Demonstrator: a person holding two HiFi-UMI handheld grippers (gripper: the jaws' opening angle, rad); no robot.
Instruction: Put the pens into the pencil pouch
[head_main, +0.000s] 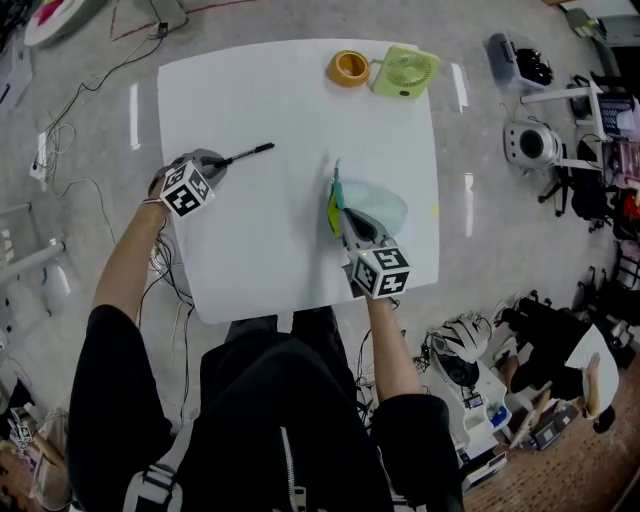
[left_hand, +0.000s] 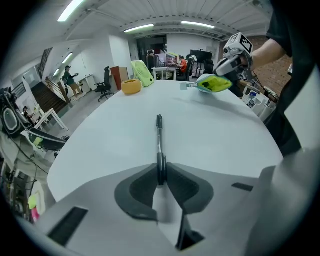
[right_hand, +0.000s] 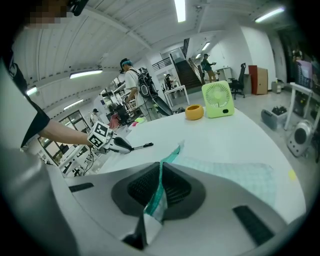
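Slim black pen, pinched in the left gripper, was not yet inside the pale-green mesh pencil pouch clamped by the right gripper.

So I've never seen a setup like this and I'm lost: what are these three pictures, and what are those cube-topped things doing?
No robot: a person holds two hand-held grippers. One picture comes from a head camera looking down; the others from cameras riding on each gripper. The white table holds a green fan, an orange round object, a black pen and a pale pencil pouch. The left gripper is shut on the pen's end; the right gripper pinches the pouch's edge.
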